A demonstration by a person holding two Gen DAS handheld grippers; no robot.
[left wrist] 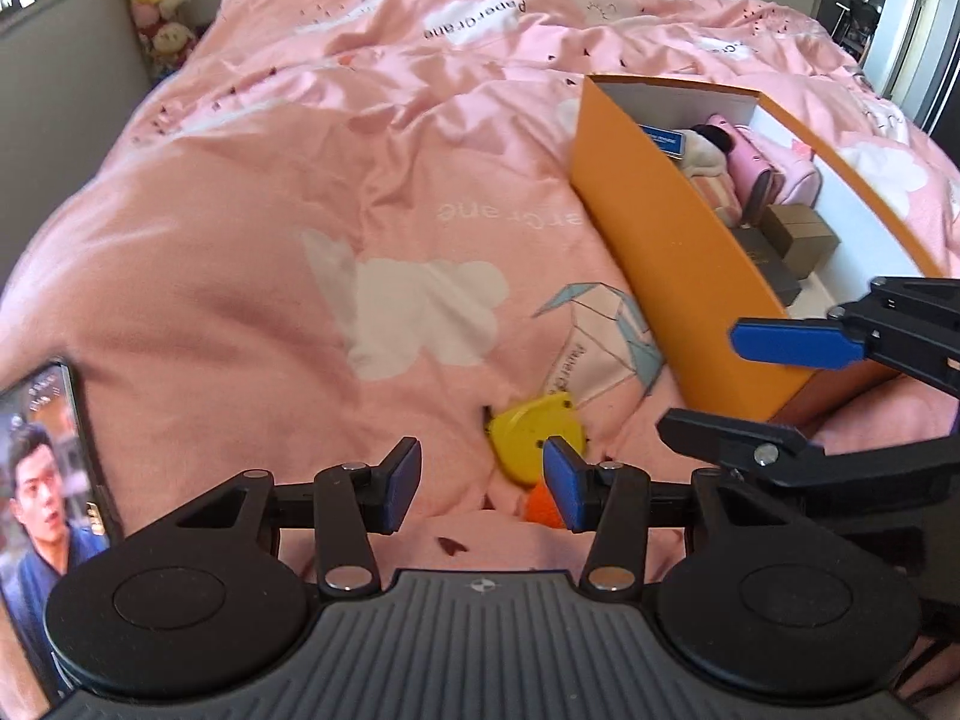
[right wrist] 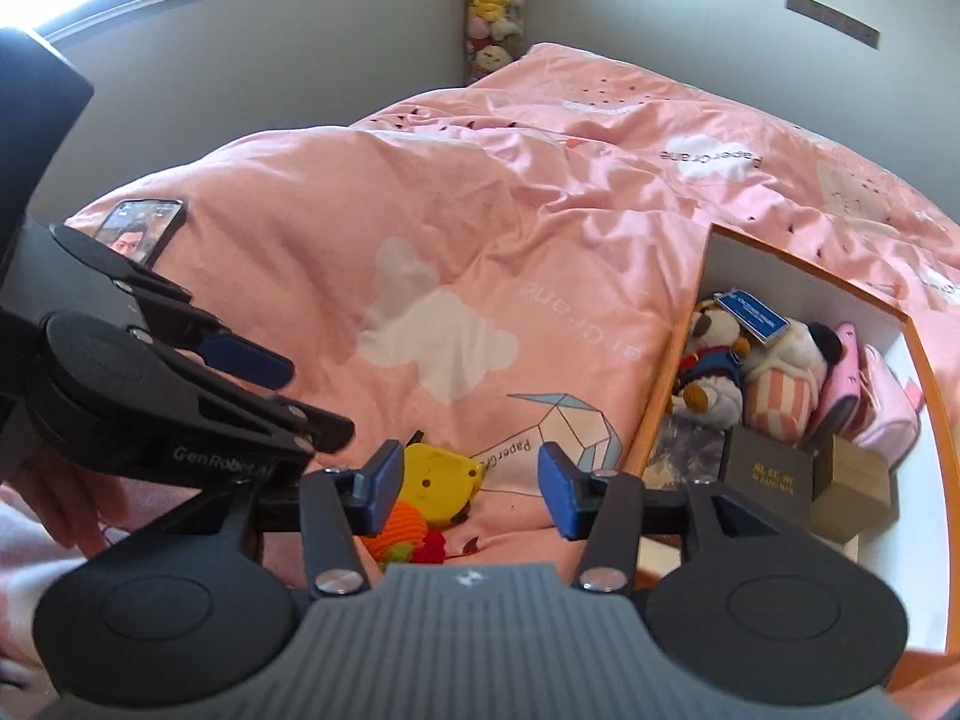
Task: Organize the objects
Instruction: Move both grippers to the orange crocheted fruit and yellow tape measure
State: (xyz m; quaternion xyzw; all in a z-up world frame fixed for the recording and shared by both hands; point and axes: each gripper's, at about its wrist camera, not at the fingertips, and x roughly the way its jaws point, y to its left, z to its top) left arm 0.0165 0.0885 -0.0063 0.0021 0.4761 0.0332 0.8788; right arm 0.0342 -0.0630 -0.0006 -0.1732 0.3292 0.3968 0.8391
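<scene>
Both grippers hover above the pink duvet [left wrist: 252, 228], left gripper [left wrist: 480, 483] and right gripper [right wrist: 462, 489] with fingers spread, pinching nothing. A yellow toy [right wrist: 444, 480] lies near them, left of the orange box [left wrist: 660, 240].

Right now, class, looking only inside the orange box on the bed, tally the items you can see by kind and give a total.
Plush toys: 2, the brown-and-white dog and the striped pink one
Pink bags: 1
Small cardboard boxes: 2, the dark one and the tan one
Blue tags: 1
Total: 6 in the orange box; anything beneath stays hidden.
</scene>
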